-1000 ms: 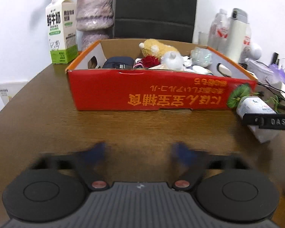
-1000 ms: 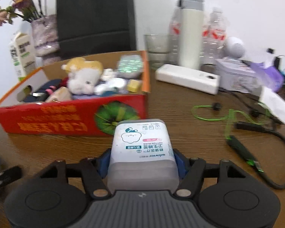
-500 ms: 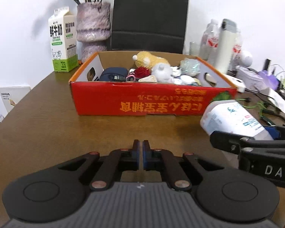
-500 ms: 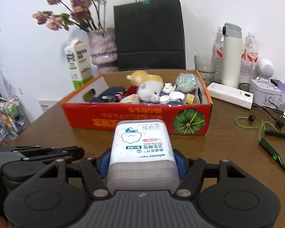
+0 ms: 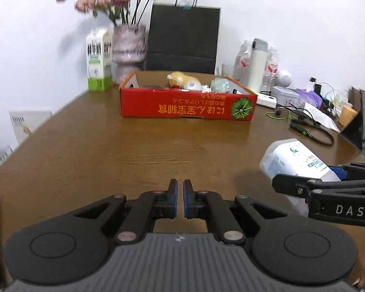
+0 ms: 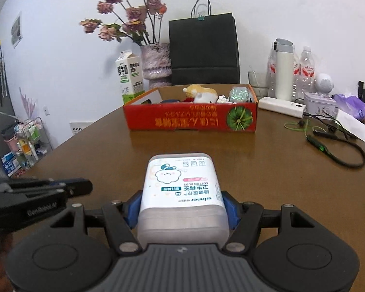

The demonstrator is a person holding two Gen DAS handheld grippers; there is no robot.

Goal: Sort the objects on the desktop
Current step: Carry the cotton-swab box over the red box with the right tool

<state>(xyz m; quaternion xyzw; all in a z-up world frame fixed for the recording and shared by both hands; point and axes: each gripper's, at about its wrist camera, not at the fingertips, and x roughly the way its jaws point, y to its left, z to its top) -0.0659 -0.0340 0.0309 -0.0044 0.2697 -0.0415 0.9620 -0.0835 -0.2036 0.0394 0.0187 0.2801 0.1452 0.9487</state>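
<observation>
My right gripper (image 6: 182, 209) clamps the cotton-bud box (image 6: 182, 185) for the red box (image 6: 191, 116) ahead — my left gripper (image 5: 177, 200) idles, pinched nearly together on nothing.

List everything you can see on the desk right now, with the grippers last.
cotton bud box: 1, white, held by right gripper
cardboard box: 1, red, mid-table, holding toys
milk carton: 1, white-green, behind box
vase: 1, pinkish, dried flowers
paper bag: 1, black, behind box
thermos: 1, white, right rear
earphones: 1, green-black, right
table: 1, brown wood
left gripper: jaws nearly closed, holding nothing
right gripper: jaws clamped on cotton bud box
</observation>
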